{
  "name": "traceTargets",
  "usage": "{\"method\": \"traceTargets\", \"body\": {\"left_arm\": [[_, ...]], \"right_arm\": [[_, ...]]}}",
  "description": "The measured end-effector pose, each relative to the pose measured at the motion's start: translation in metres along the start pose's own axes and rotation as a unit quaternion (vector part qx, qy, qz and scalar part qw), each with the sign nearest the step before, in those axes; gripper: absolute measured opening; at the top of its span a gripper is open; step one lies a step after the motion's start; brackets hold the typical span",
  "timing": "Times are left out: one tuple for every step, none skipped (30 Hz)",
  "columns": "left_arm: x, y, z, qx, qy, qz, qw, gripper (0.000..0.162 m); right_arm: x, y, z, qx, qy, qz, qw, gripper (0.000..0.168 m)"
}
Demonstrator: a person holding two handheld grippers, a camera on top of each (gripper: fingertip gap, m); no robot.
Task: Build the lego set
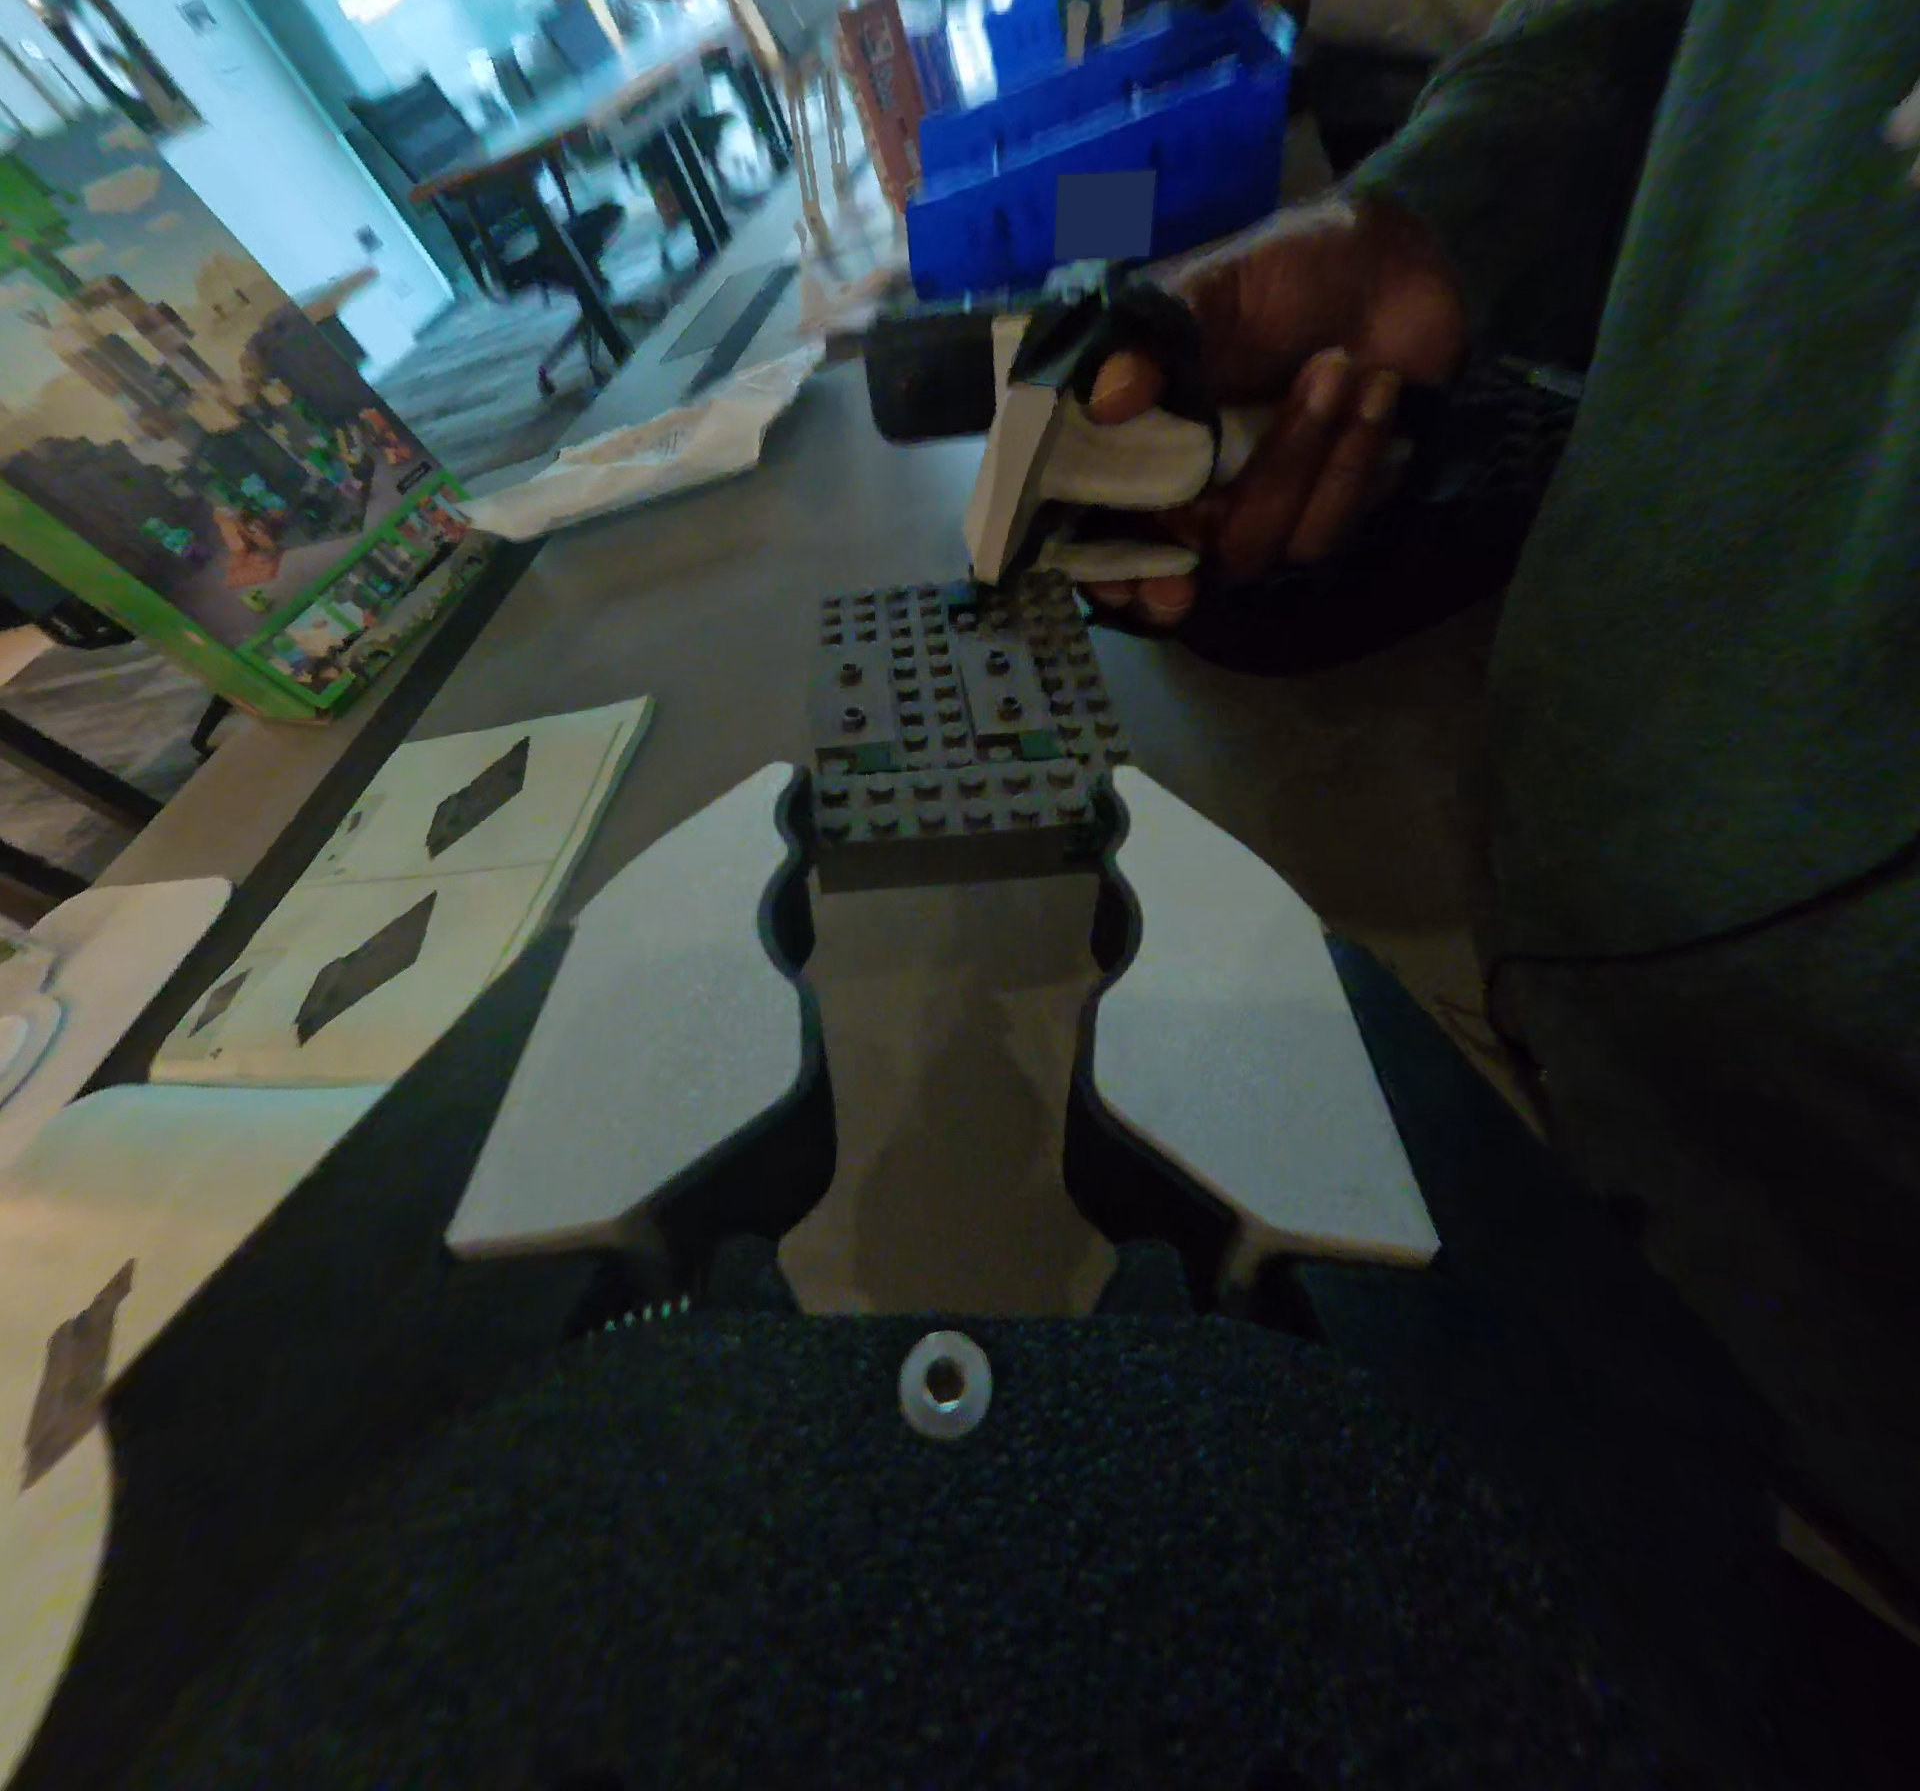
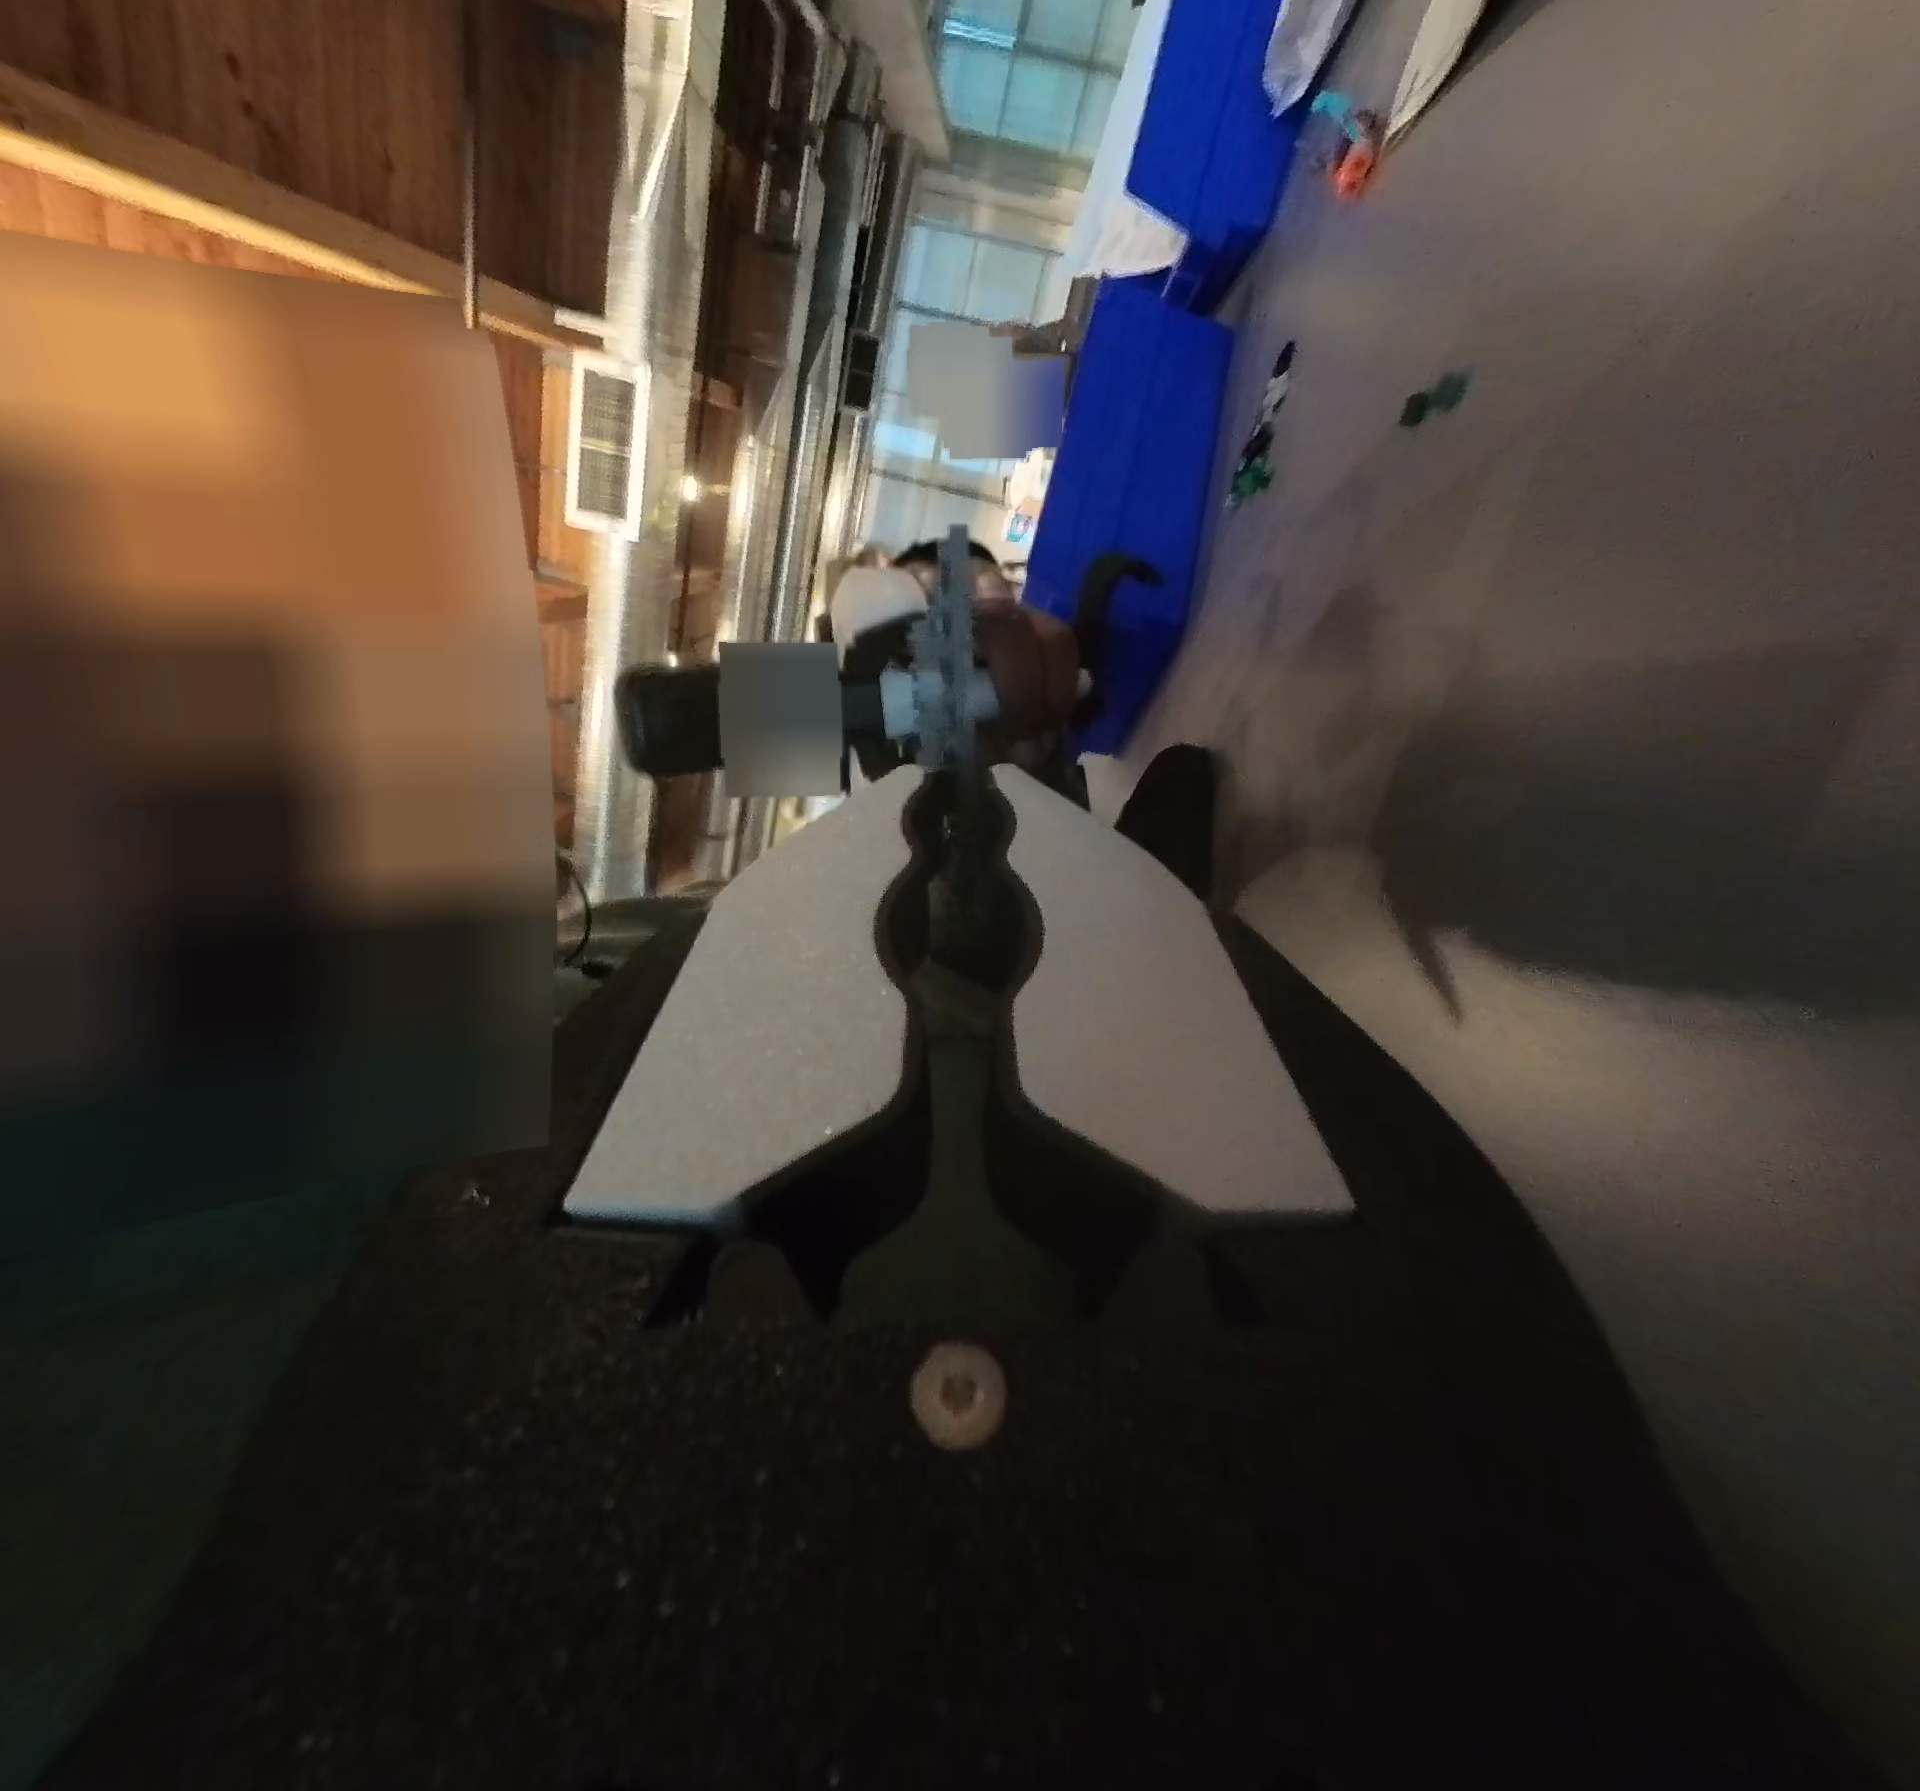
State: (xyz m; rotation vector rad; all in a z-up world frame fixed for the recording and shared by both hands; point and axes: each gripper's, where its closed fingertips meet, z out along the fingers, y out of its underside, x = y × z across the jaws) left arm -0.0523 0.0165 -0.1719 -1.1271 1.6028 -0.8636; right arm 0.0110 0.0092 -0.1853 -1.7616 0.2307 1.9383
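A dark grey studded Lego plate assembly [image 1: 961, 692] is gripped at its near edge by my left gripper [image 1: 956, 832], just above the grey table. My right gripper [image 1: 985, 583] comes in from the upper right in a person's hand. Its closed tips press a small dark piece [image 1: 962, 595] onto the plate's far edge. In the right wrist view my right gripper [image 2: 956, 791] is nearly closed on something small and dark. Beyond it the plate [image 2: 948, 661] shows edge-on. The piece itself is mostly hidden there.
A green Lego box [image 1: 208, 494] stands at the left, with open instruction booklets [image 1: 416, 879] in front of it. Paper bags [image 1: 665, 453] and blue bins [image 1: 1101, 152] are at the back. A green sleeve [image 1: 1714, 494] fills the right. Loose pieces [image 2: 1257, 453] lie beside the bins [image 2: 1143, 453].
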Motion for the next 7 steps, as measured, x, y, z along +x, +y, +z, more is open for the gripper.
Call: {"method": "traceTargets", "body": {"left_arm": [[-0.0004,-0.0004,0.0002,0.001,-0.003,-0.003,1.000,0.051],[-0.0017,0.0003,0.0003,-0.001,-0.009,0.004,1.000,0.051],[-0.0017,0.0001,0.0000,0.000,-0.011,0.004,1.000,0.051],[-0.0015,0.0000,-0.0003,0.000,-0.010,0.000,1.000,0.051],[-0.0017,-0.0003,-0.0004,0.002,-0.010,-0.002,1.000,0.051],[-0.0024,-0.0002,0.0001,0.002,-0.012,-0.002,1.000,0.051],[-0.0031,0.0003,0.0007,0.002,-0.014,-0.003,1.000,0.051]], "right_arm": [[-0.0015,-0.0002,0.0002,0.001,0.002,-0.010,1.000,0.005],[-0.0032,-0.0002,0.0004,-0.001,0.005,-0.020,1.000,0.005],[-0.0049,0.0000,0.0004,-0.004,0.006,-0.028,1.000,0.005],[-0.0059,-0.0001,0.0006,-0.004,0.006,-0.028,1.000,0.005],[-0.0055,-0.0009,0.0006,-0.001,0.005,-0.024,1.000,0.005],[-0.0046,-0.0019,0.0006,0.003,0.004,-0.019,1.000,0.005],[-0.0034,-0.0031,0.0005,0.005,0.003,-0.014,1.000,0.005]]}}
